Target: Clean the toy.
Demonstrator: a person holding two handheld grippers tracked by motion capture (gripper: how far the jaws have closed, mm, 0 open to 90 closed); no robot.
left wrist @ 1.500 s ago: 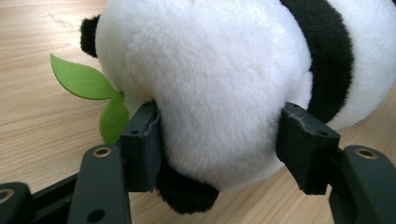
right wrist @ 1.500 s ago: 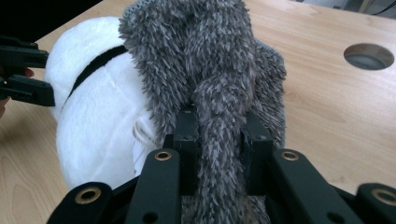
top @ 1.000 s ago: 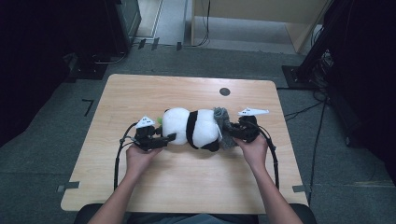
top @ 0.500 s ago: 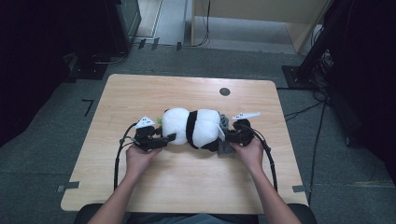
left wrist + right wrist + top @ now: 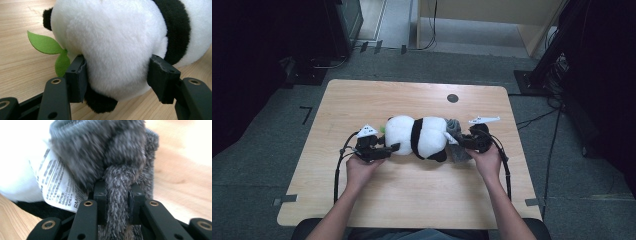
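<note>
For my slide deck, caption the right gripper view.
Right gripper pinching a fold of grey knit sock beside the plush panda's care tag.

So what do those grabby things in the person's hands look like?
Each hand-held black two-finger gripper, the left one and the right one, is made of dark bars joined with brass-coloured rivets. The fingers end in blocky black pads. A pale grey three-cornered plate sits on top of each, and a black cable loops back from each along the person's bare forearm.

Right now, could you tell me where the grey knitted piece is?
In the high view the grey knitted piece lies right of centre on the table, against the panda plush, pinched by the right gripper.
</note>
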